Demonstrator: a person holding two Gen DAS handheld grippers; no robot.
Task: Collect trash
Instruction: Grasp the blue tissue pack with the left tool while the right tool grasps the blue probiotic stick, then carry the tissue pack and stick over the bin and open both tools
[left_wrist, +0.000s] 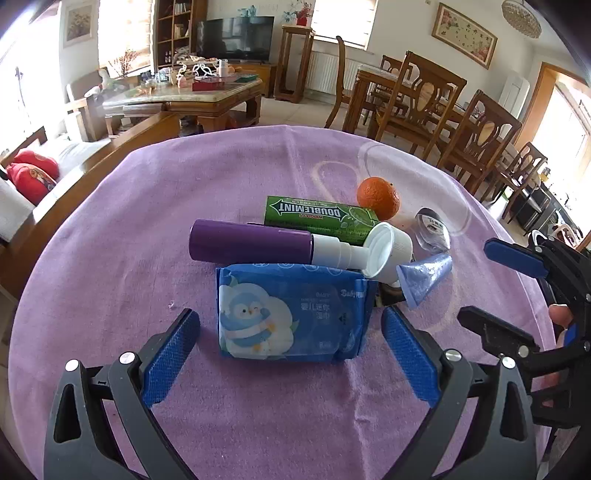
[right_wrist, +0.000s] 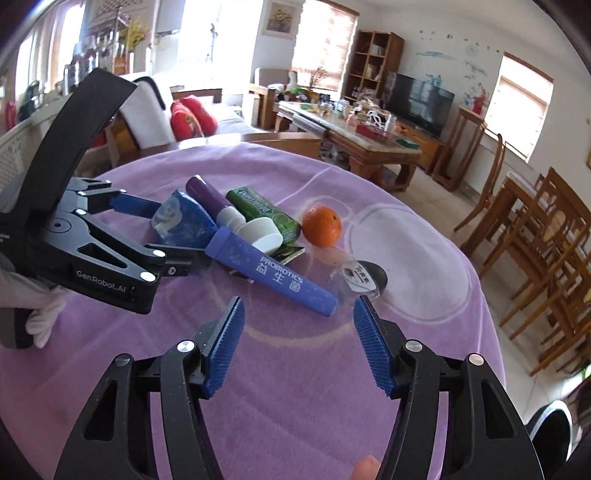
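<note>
On the purple tablecloth (left_wrist: 147, 229) lies a heap of items. My left gripper (left_wrist: 290, 350) (right_wrist: 181, 232) is open, its pads on either side of a blue wet-wipes pack (left_wrist: 291, 314) (right_wrist: 184, 221) without touching it. Behind the pack lie a purple bottle with a white cap (left_wrist: 251, 240) and a green Doublemint box (left_wrist: 317, 214). A violet Probiotics tube (right_wrist: 273, 277) (left_wrist: 424, 277) points toward my right gripper (right_wrist: 299, 306) (left_wrist: 480, 288). That gripper is open, with the tube's end just beyond its fingertips.
An orange (right_wrist: 321, 225) and a small clear labelled jar (right_wrist: 358, 278) sit right of the heap. A dark flat packet (right_wrist: 290, 254) pokes out under the green box. Wooden chairs (right_wrist: 535, 240) stand past the table's right edge. A dark round object (right_wrist: 550, 424) is at lower right.
</note>
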